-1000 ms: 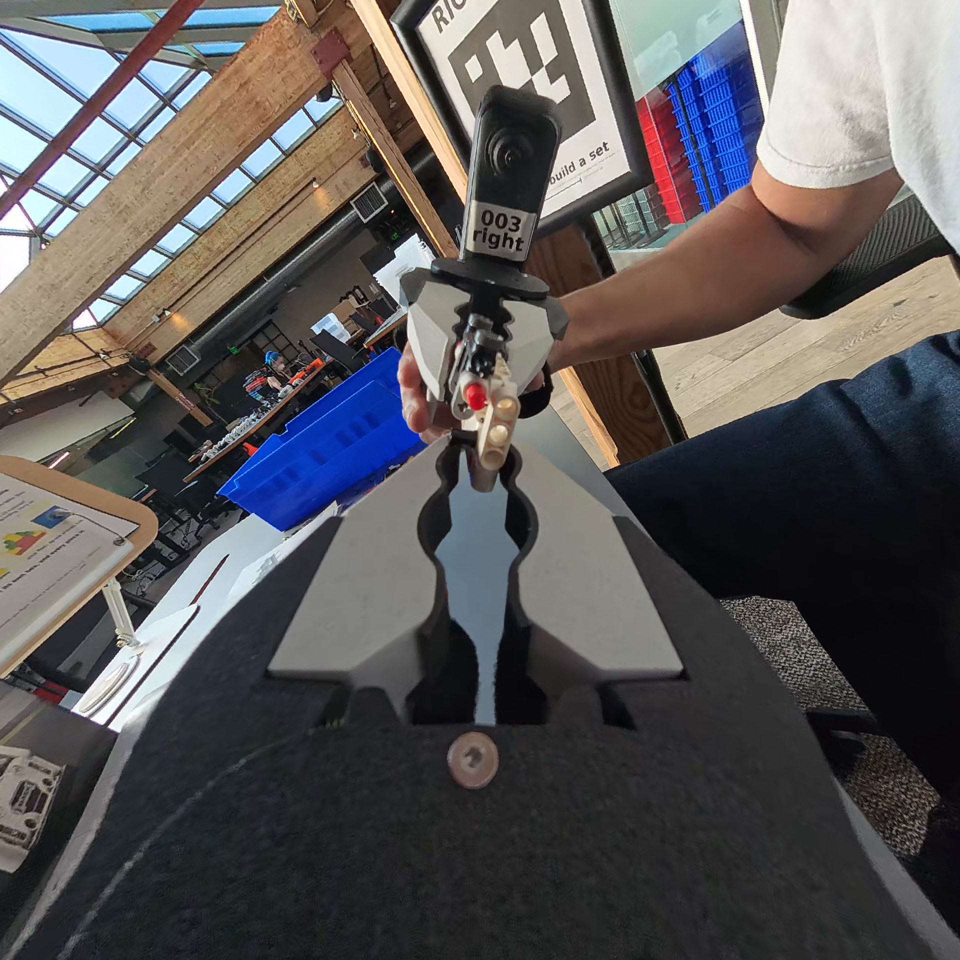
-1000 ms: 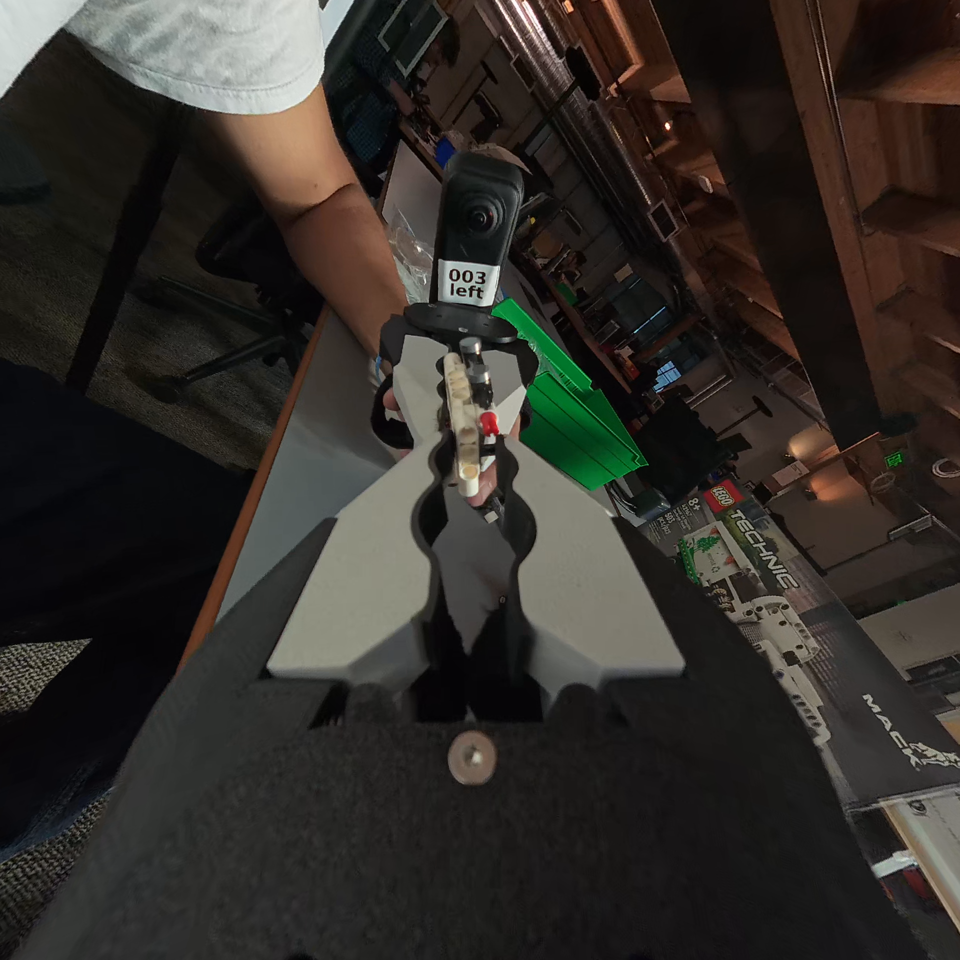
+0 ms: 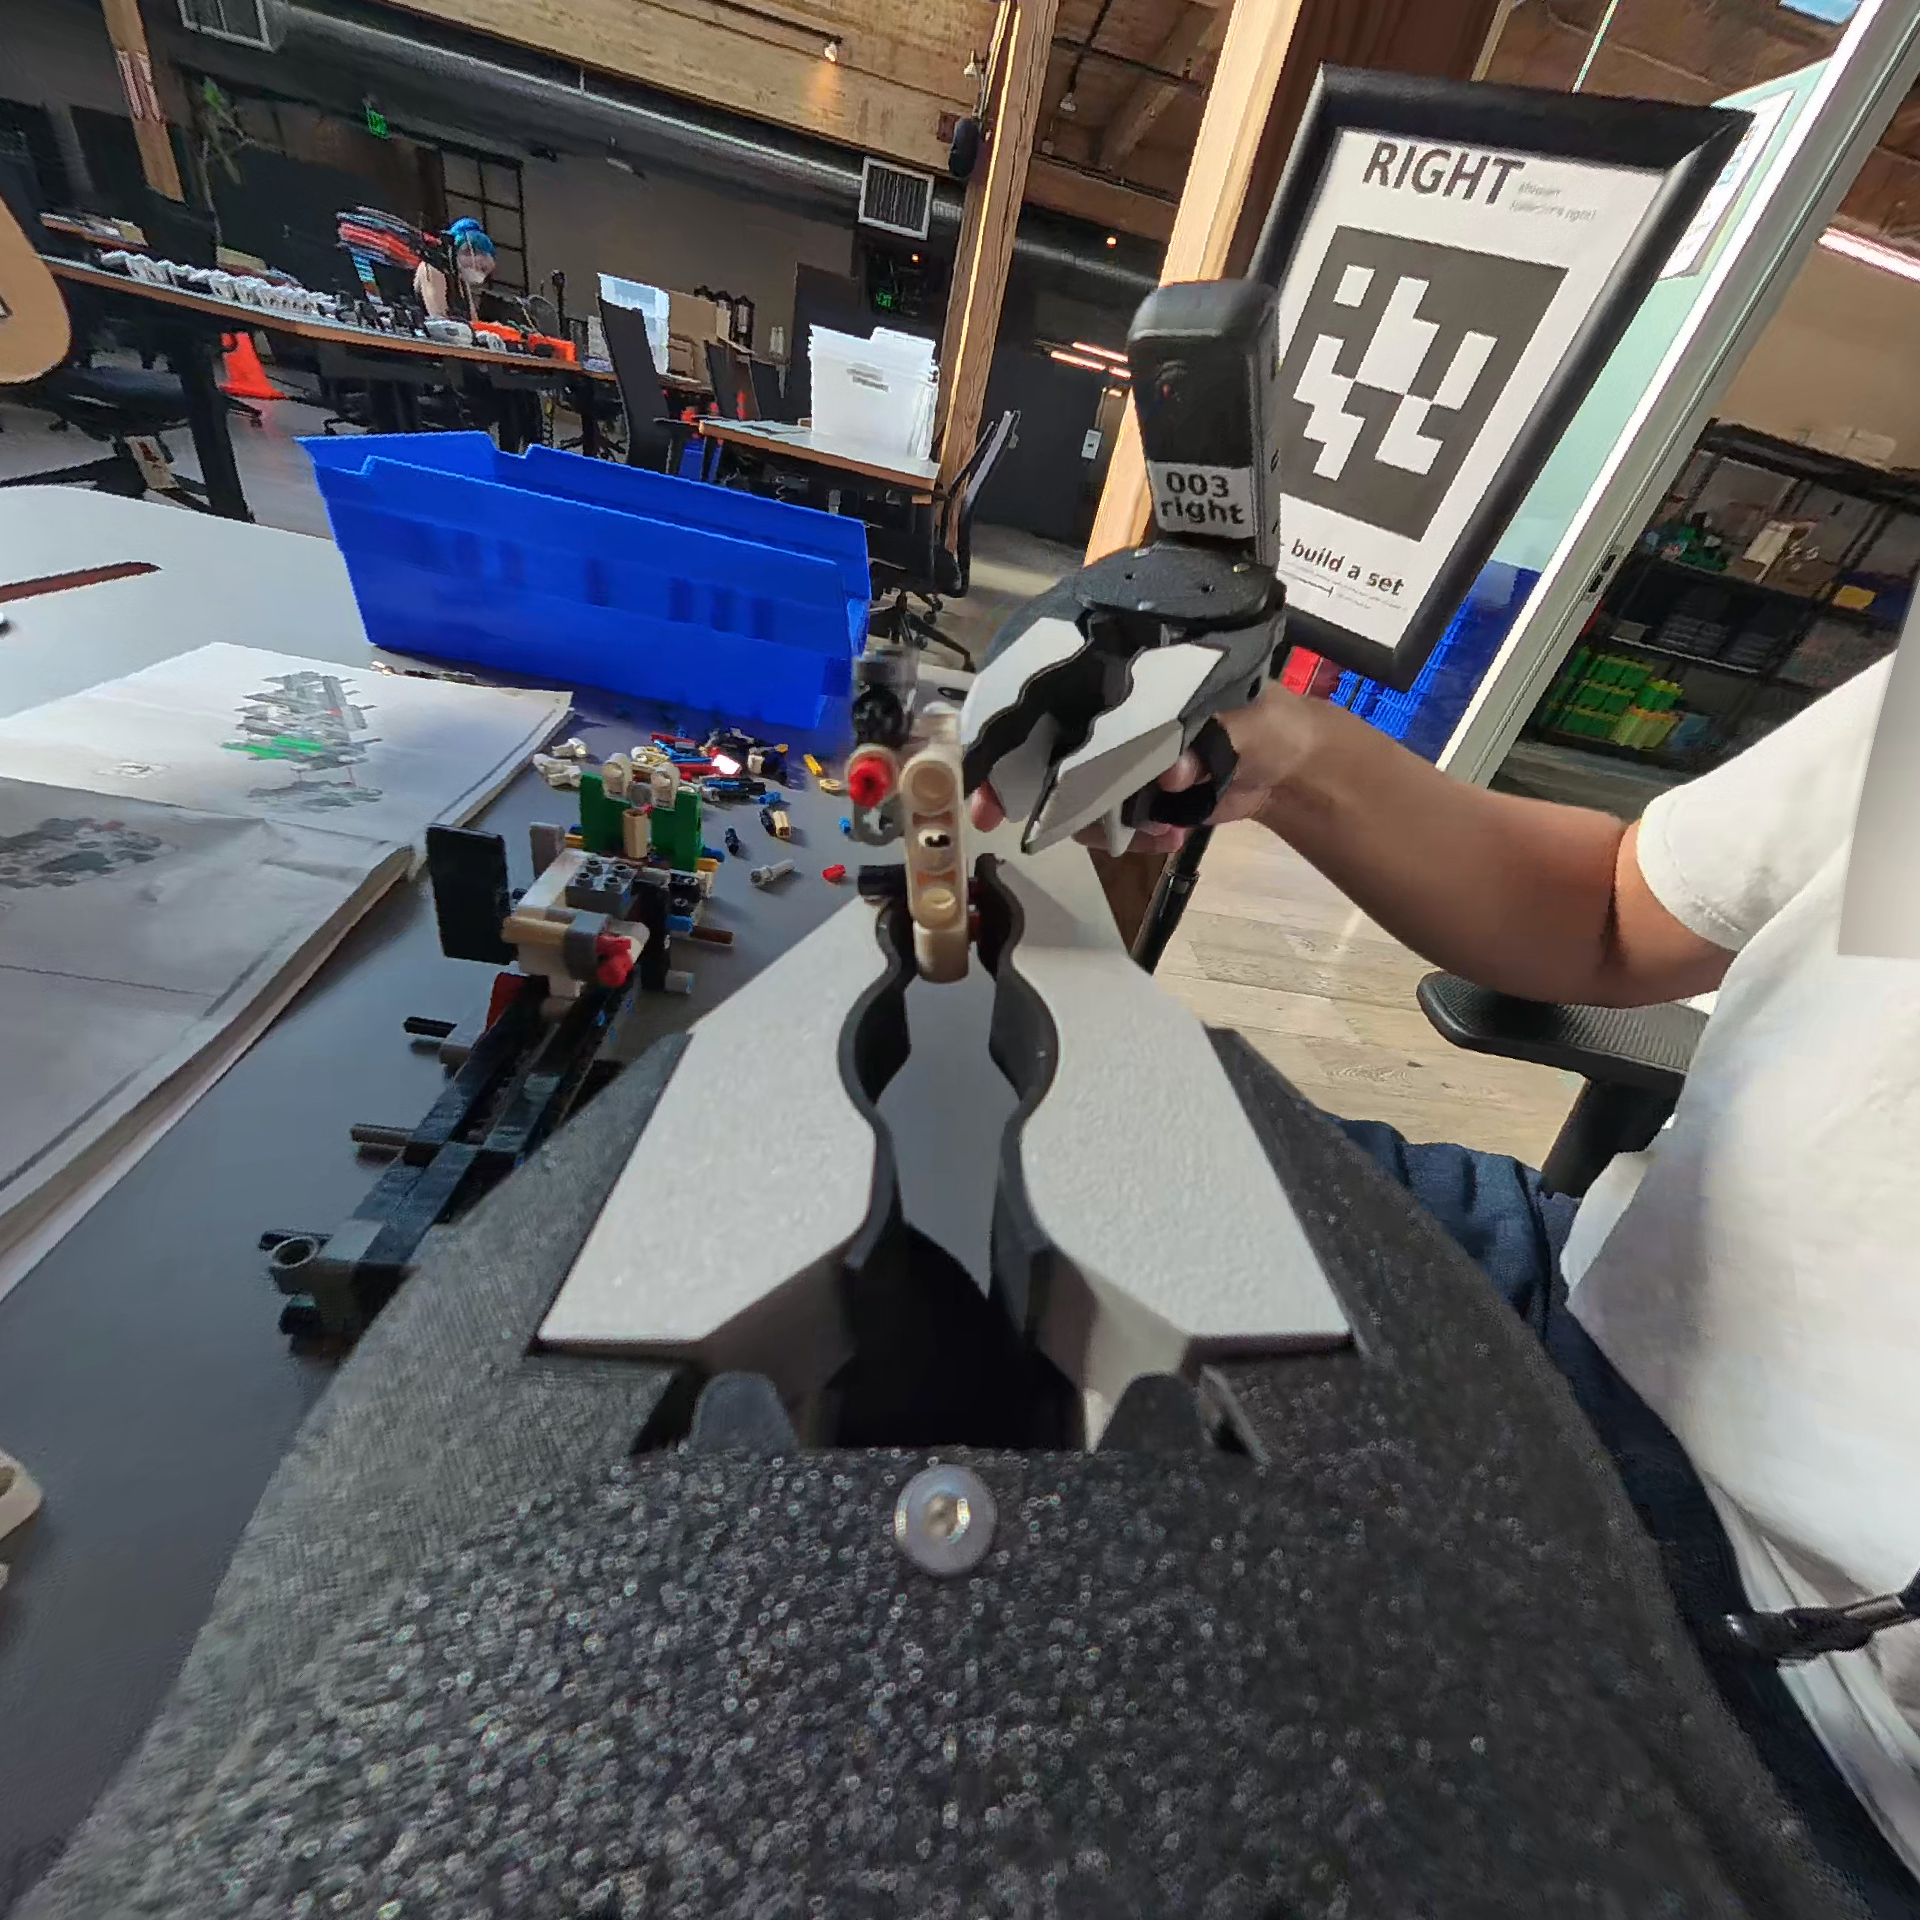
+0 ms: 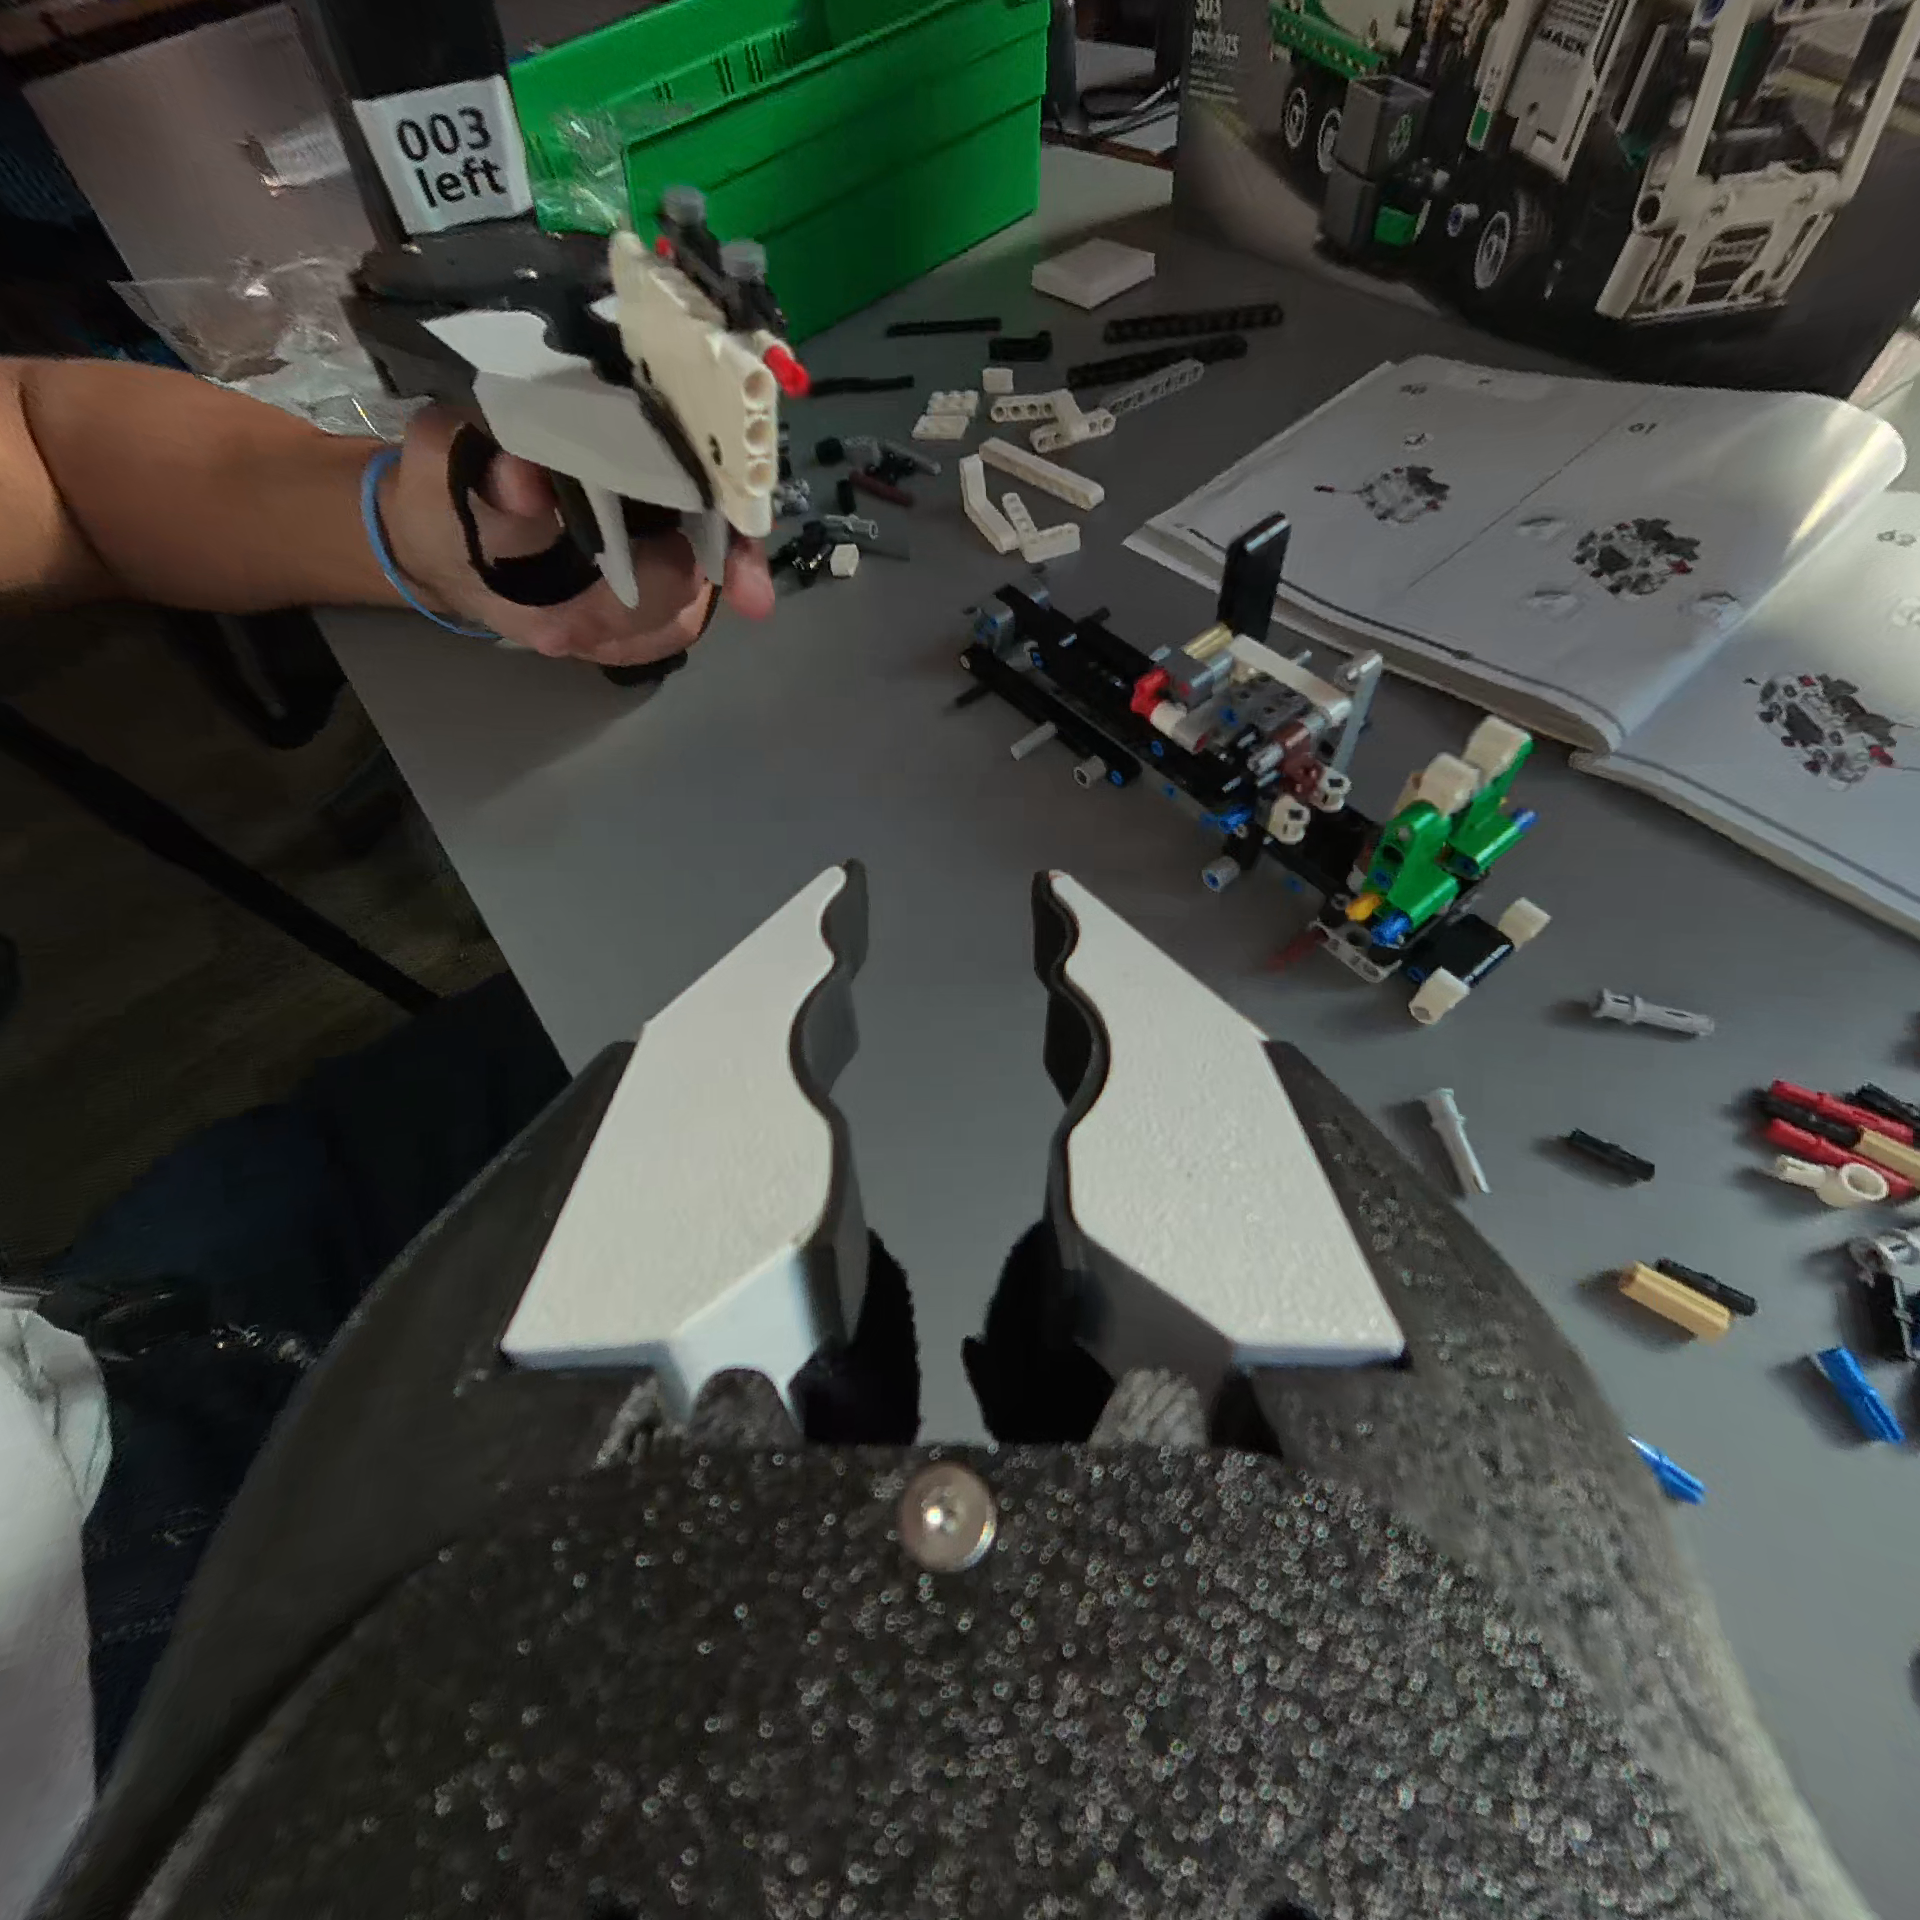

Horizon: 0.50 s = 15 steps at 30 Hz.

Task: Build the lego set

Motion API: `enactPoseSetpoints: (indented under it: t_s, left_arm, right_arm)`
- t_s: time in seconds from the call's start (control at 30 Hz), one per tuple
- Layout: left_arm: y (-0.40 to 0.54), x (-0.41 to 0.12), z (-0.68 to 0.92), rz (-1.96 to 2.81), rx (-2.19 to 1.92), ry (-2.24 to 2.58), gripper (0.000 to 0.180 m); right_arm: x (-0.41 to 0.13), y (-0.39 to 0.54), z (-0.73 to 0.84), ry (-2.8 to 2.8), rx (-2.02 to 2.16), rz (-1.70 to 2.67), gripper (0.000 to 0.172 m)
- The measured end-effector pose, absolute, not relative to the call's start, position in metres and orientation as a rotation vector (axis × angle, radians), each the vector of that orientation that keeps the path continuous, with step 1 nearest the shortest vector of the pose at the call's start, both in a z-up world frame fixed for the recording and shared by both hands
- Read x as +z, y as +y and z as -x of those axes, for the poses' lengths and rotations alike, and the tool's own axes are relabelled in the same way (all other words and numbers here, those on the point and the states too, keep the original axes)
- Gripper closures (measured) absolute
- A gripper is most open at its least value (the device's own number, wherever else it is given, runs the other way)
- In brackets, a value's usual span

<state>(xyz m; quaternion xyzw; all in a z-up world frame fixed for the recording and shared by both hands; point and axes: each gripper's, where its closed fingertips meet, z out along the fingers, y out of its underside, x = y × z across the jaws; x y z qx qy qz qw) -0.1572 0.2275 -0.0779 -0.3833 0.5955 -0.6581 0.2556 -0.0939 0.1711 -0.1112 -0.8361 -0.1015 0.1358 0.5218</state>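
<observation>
Left gripper [image 3: 940, 940] clamps a small tan brick assembly [image 3: 932, 831], judged light, rigid and best held by its flat sides, above the half-built model [image 4: 1247, 727]; right gripper [image 4: 948, 883] stands open, empty.

Right claw [image 4: 948, 883] spread wide over bare grey desk [image 4: 644, 831], nothing between its pads. Up left, left claw [image 4: 727, 436] clamped on a tan brick assembly [image 4: 717, 395] with a red pin. To the right, a half-built black chassis [image 4: 1226, 738] with green parts, open instruction booklet [image 4: 1558, 561], scattered loose pins [image 4: 1621, 1153], green bin [image 4: 831, 135] behind.
</observation>
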Motion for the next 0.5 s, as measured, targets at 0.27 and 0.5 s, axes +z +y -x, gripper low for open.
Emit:
enactPoseSetpoints:
  t_s: [0.27, 0.5]
  left_arm:
    - [0.199, -0.07, 0.173, 0.958, -1.992, 1.673, 0.174]
    - [0.191, -0.068, 0.178, 0.89, -1.982, 1.692, 0.173]
  right_arm:
    - [-0.061, 0.208, 0.167, -0.253, 0.637, 1.623, 0.144]
    - [-0.064, 0.206, 0.177, -0.274, 0.757, 1.631, 0.158]
